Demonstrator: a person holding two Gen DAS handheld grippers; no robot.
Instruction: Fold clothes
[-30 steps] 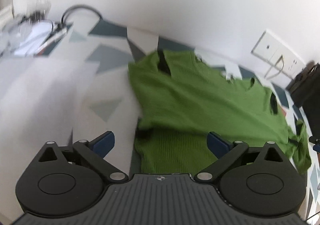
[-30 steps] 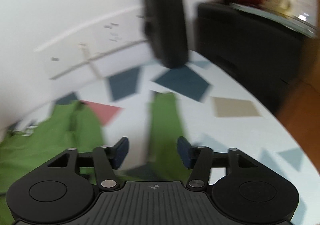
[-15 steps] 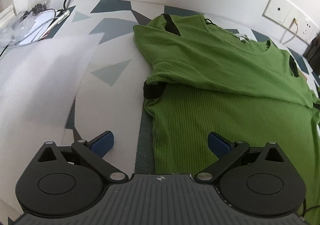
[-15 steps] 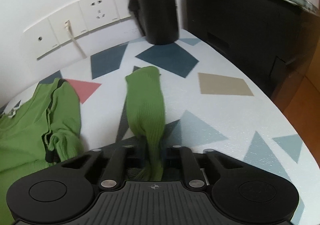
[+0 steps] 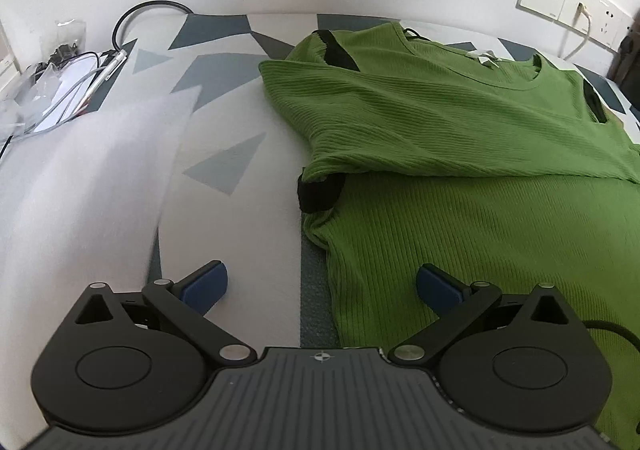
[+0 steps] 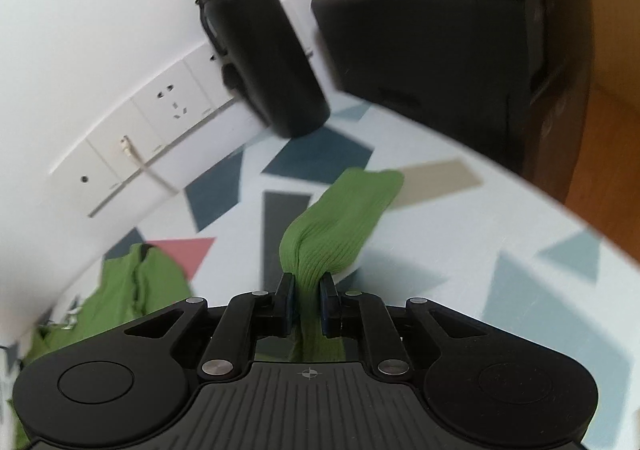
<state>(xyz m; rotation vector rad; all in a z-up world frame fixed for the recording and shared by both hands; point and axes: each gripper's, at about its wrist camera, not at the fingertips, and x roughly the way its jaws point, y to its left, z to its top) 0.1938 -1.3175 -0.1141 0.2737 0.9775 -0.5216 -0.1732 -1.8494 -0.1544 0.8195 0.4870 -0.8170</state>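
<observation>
Garment: ribbed green knit top with black trim point(image 5: 460, 121), spread on the patterned white tabletop with grey and blue triangles point(image 5: 240, 165), right of centre (upper part folded over the lower).
Left gripper point(image 5: 322, 284): released, blue pads wide apart, poised over the top's near left edge.
Right gripper point(image 6: 307, 304): clenched on a bunched green strip of the top point(image 6: 340, 221).
Far right: matte black metal bottle point(image 6: 260, 61) by the wall sockets.

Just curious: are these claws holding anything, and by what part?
The right claw pinches a bunched edge of the green ribbed top. The left claw is open, holding nothing.
</observation>
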